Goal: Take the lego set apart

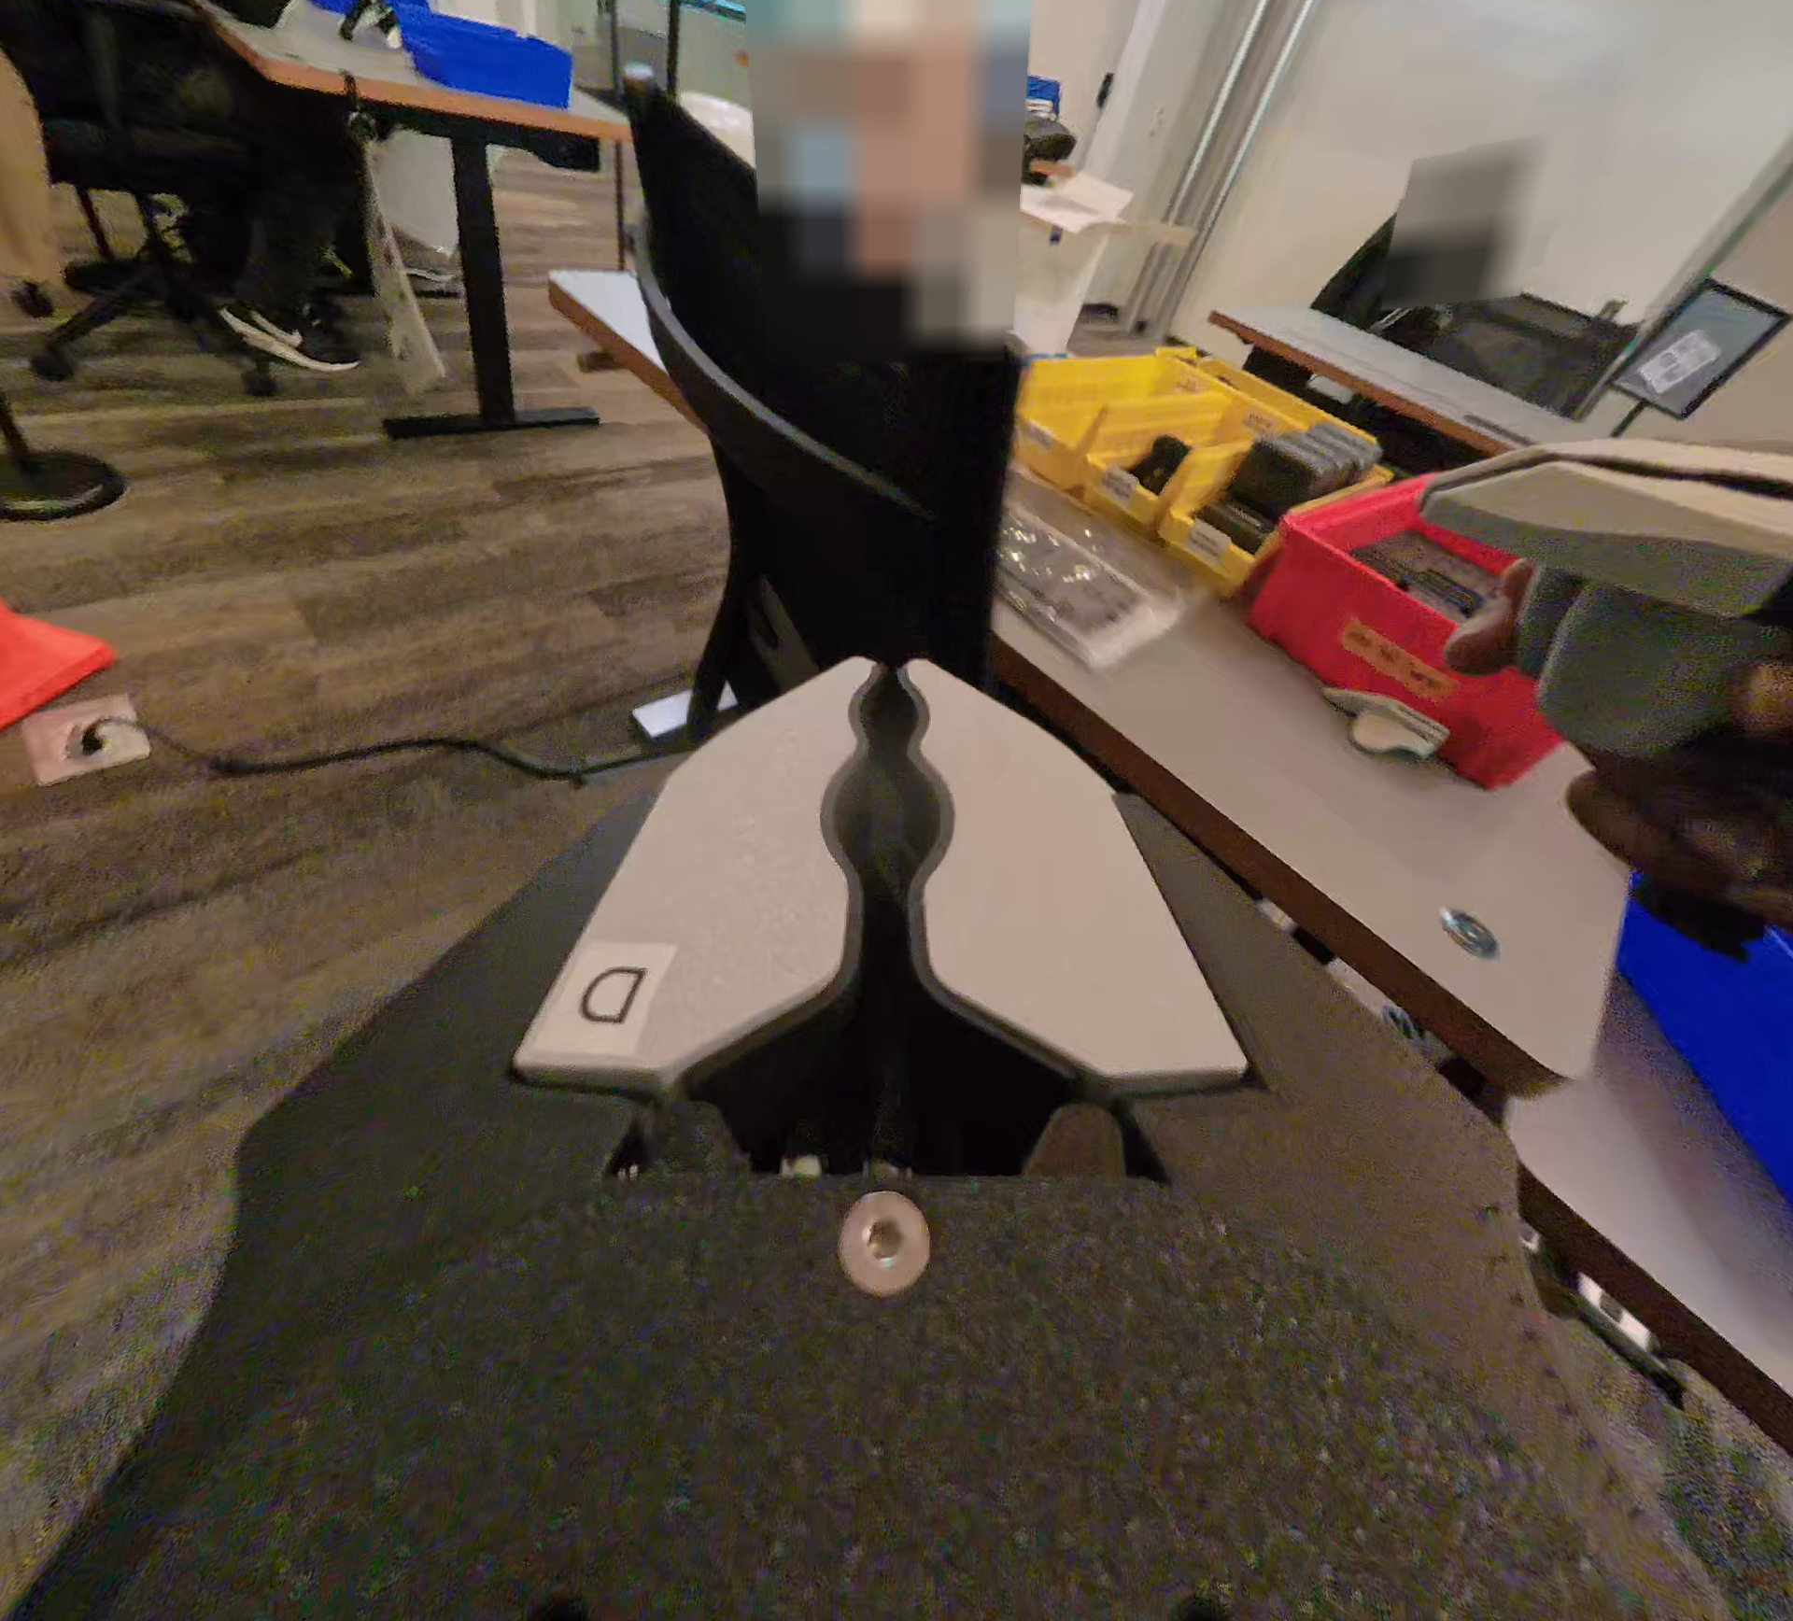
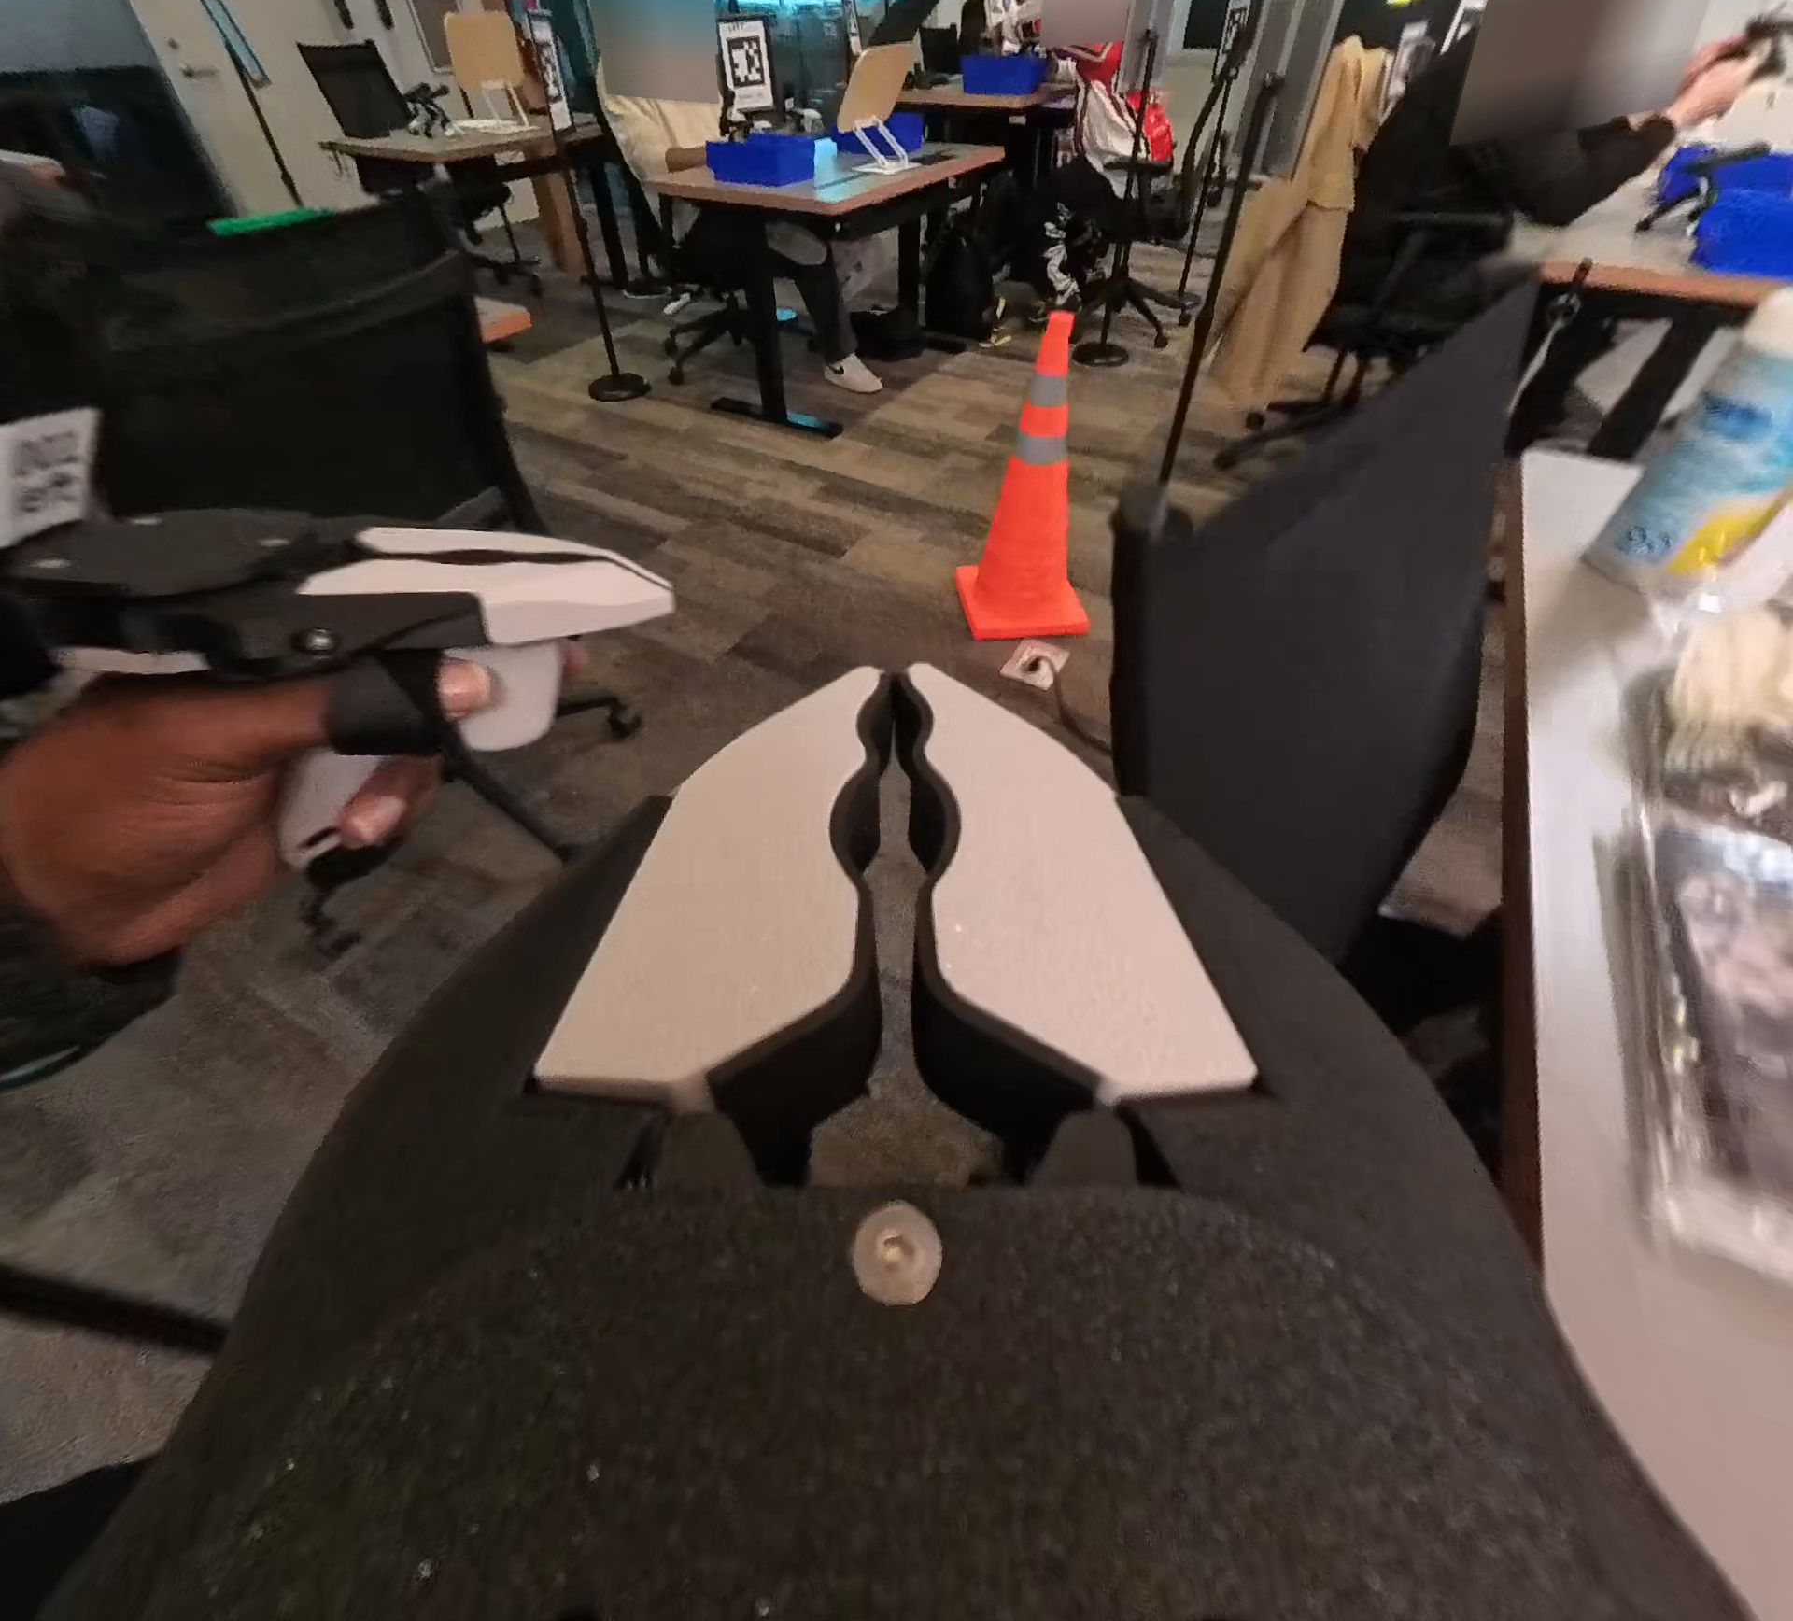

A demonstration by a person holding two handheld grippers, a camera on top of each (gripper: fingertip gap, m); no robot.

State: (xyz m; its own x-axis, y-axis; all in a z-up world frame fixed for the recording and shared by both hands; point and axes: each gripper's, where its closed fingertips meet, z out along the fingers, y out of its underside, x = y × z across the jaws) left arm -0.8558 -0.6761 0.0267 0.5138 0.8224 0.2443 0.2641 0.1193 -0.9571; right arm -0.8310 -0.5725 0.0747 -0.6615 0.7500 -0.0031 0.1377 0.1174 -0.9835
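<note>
Since neither camera shows a lego set anywhere, I judge that the dismantling has not begun and I am only bringing the two tools toward the work. My left tool (image 1: 891,682) points past a black chair (image 1: 834,410) with its fingers together and nothing between them. My right tool (image 2: 891,682) is likewise closed on nothing, aimed out over the carpet toward an orange cone (image 2: 1028,507).

In the left wrist view the right tool (image 1: 1611,527) shows at the right edge, held up above the worktop (image 1: 1261,760). On that worktop sit yellow bins (image 1: 1164,420), a red bin (image 1: 1378,633) and a clear bag (image 1: 1077,585) of dark parts. A blue bin (image 1: 1708,1021) shows at the right edge, though whether it rests on the worktop or beyond it I cannot tell. I cannot see bricks in any of them.

The next move, as I read it, calls for swinging both tools round to face the worktop and finding the set before opening either tool. The blue bin seems the likeliest place to look, but that is a guess.

Much is hidden. The blue bin is cut off by the frame and partly covered by the hand gripping the right tool. In the right wrist view the worktop edge (image 2: 1591,1089) on the right is smeared, so the bags and bottle there are hard to make out. The contents of the red bin are dark and unclear.
</note>
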